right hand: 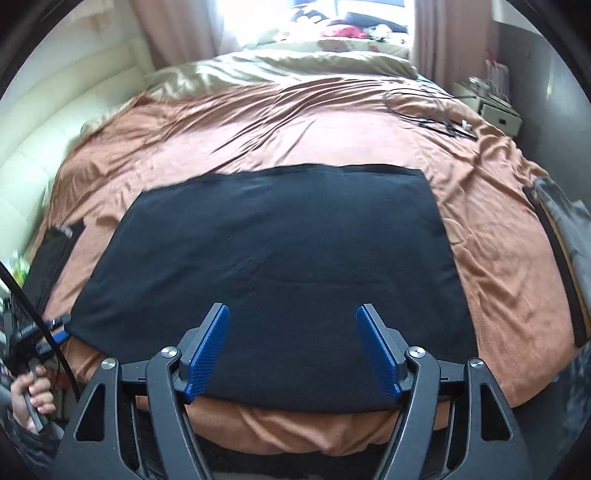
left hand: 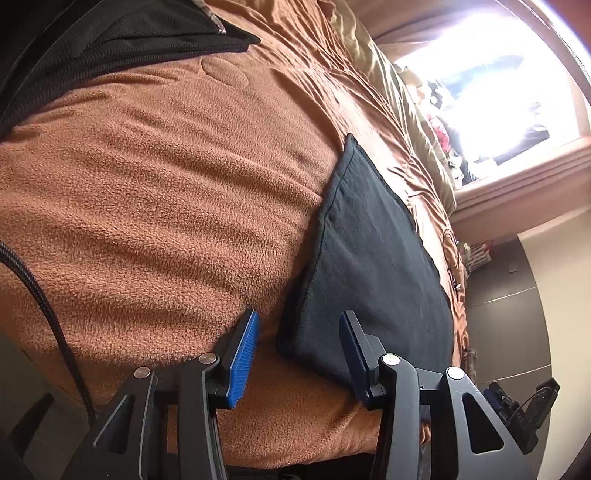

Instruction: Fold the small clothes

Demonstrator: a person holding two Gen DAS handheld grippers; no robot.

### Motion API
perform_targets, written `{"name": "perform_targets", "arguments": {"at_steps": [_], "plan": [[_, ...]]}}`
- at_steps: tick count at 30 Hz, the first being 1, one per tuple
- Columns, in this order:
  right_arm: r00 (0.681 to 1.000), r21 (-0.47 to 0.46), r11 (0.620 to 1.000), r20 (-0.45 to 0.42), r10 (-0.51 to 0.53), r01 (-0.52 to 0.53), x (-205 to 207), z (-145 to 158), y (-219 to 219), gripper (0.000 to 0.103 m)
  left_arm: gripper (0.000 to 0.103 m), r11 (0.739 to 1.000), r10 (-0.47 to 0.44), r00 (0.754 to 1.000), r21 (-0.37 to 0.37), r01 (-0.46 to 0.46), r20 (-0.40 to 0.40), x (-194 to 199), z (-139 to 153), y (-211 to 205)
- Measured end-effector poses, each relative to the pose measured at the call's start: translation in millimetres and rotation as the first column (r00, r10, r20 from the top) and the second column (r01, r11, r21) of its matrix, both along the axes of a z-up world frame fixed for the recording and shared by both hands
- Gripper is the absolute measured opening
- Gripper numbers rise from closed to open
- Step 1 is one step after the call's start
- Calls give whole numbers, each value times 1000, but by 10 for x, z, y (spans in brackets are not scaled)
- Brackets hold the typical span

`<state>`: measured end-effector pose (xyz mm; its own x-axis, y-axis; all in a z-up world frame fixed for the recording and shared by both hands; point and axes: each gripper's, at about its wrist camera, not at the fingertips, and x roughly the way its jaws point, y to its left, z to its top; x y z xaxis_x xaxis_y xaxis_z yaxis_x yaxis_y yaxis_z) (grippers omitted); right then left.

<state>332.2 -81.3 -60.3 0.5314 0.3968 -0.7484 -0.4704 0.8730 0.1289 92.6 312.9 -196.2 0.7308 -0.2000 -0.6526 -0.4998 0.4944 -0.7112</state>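
Observation:
A dark navy cloth lies flat, spread as a rough rectangle on the brown fleece blanket of a bed. My right gripper is open and empty, hovering over the cloth's near edge. My left gripper is open and empty at the cloth's left corner, one finger over the blanket, the other over the cloth. The left gripper also shows in the right wrist view at the cloth's left corner, held by a hand.
A black mesh garment lies on the blanket to the left, also seen in the right wrist view. A grey garment lies at the right edge. Cables lie far right. A beige duvet and window are beyond.

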Motion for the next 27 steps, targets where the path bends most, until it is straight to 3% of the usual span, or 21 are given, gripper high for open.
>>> {"name": "perform_targets", "arguments": {"at_steps": [4, 8, 12, 16, 27], "plan": [[997, -7, 997, 6, 79, -79, -26, -33, 161, 70, 47, 1000, -10, 1000, -8, 10, 12, 40, -23, -40], [997, -89, 993, -2, 80, -80, 30, -234, 386, 69, 44, 1000, -6, 1000, 0, 6, 14, 59, -22, -65], [991, -80, 989, -67, 119, -124, 80, -427, 626, 32, 25, 1000, 3, 1000, 0, -3, -5, 58, -56, -49], [985, -97, 985, -108, 134, -144, 213, -623, 845, 16, 16, 1000, 11, 1000, -6, -11, -6, 40, -84, -27], [974, -110, 979, -165, 154, -173, 686, -944, 1328, 5, 11, 999, 33, 999, -12, -33, -16, -30, -79, -6]]}}
